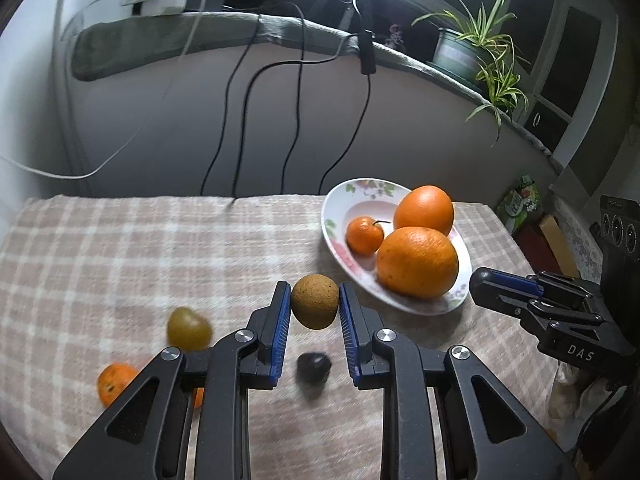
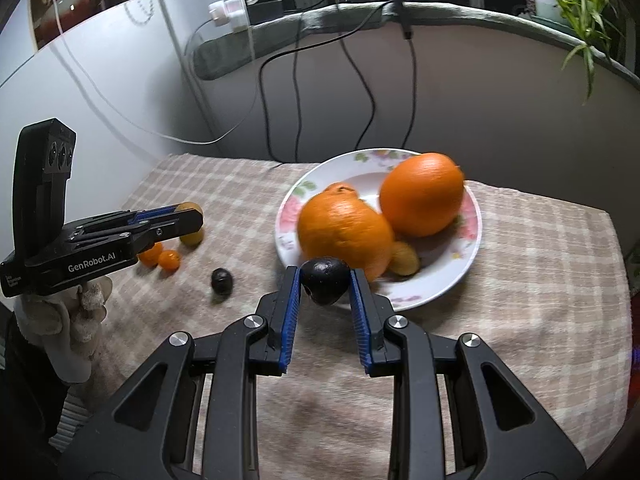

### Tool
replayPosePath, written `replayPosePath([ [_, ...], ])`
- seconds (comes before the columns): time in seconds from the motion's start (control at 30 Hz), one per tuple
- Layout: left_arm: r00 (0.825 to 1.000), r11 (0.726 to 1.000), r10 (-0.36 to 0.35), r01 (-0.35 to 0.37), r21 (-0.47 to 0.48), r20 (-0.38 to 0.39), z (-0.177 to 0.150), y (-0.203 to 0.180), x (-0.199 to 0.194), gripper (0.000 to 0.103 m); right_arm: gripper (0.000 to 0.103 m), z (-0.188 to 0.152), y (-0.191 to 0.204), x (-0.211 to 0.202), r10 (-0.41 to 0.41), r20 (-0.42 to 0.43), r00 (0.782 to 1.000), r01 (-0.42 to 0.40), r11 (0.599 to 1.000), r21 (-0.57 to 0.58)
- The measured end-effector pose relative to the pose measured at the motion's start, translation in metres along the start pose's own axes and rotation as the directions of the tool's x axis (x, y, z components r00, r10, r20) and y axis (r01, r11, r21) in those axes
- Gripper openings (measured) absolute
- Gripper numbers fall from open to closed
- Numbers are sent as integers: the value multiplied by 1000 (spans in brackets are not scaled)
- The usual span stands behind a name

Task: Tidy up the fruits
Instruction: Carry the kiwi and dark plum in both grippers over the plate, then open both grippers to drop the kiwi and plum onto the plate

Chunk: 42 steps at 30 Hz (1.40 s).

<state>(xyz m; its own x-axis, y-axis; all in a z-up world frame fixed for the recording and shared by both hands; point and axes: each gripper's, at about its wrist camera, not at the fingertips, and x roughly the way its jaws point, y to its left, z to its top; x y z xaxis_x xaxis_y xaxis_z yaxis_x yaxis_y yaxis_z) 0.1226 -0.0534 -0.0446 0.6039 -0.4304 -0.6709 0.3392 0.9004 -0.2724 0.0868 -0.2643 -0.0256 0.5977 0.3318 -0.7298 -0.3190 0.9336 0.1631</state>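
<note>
My left gripper (image 1: 314,292) is shut on a round brown fruit (image 1: 314,304), held above the checked cloth just left of the flowered plate (image 1: 334,204). On the plate lie two big oranges (image 1: 418,262) and a small tangerine (image 1: 364,235). My right gripper (image 2: 325,274) is shut on a dark fruit (image 2: 325,282) at the plate's (image 2: 472,220) near rim, in front of the oranges (image 2: 344,232). A small yellow-brown fruit (image 2: 405,259) also lies on the plate. The left gripper (image 2: 188,214) shows at the left of the right wrist view.
Loose on the cloth: a second dark fruit (image 2: 222,280), two small tangerines (image 2: 168,259), a yellow-green fruit (image 1: 189,328). Black cables (image 1: 296,92) hang down the wall behind the table. A potted plant (image 1: 472,44) stands on the ledge. The table edge runs at the right.
</note>
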Motion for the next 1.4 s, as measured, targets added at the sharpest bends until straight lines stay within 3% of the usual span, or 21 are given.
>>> replayPosePath([
  [0.67,999,999,0,2,51,-34,22,-26,37,23,26,9,-50,10,-49,1,999,49,998,50],
  [1.4,999,998,-3,6,66,-45,32,-34,53,23,26,16,-61,30,-60,-22,998,61,997,40],
])
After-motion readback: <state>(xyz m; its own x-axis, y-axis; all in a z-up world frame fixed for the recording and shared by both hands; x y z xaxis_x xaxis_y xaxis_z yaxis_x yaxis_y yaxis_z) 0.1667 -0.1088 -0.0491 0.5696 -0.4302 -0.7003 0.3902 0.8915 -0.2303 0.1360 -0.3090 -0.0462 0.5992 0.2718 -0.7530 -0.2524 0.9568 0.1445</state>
